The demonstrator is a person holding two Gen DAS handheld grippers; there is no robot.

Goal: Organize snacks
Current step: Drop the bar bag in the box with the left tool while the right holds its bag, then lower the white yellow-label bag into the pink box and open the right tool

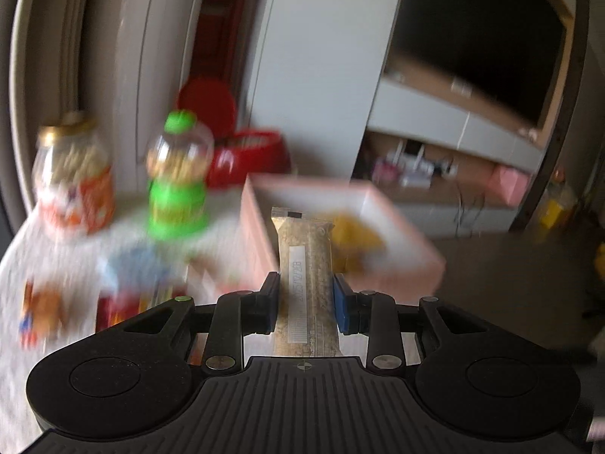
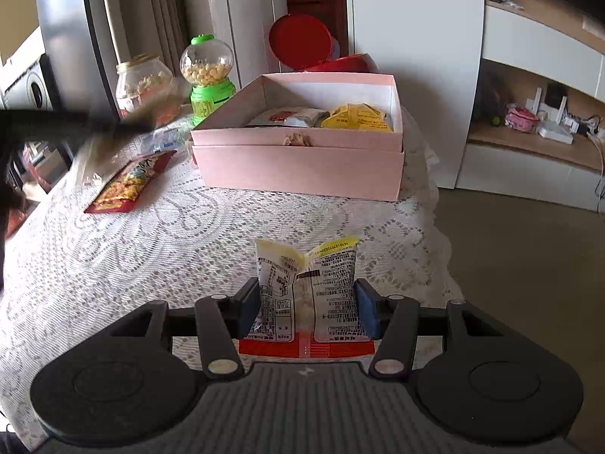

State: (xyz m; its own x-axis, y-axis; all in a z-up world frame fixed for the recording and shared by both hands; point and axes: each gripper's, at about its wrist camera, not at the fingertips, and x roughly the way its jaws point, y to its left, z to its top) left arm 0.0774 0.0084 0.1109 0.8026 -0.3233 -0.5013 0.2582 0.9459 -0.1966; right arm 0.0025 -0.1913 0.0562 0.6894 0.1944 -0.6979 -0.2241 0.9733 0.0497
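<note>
My left gripper (image 1: 305, 304) clamps a tan snack bar (image 1: 305, 265) lengthwise, nose aimed at the open pink box (image 2: 298, 159) just ahead for dropping in, while my right gripper (image 2: 307, 312) pinches a white printed packet (image 2: 307, 287) above the lace cloth (image 2: 151, 249), box farther ahead.

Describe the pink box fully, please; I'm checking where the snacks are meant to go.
The pink box looks like stiff cardboard, rectangular, pale pink outside and white inside. It stands upright and open on the lace tablecloth, apparently nested in a slightly wider pink tray, perhaps its lid. A small tan tie or clasp sits at the middle of its front rim. Inside lie a yellow packet and a white packet. Neither gripper touches it.
</note>
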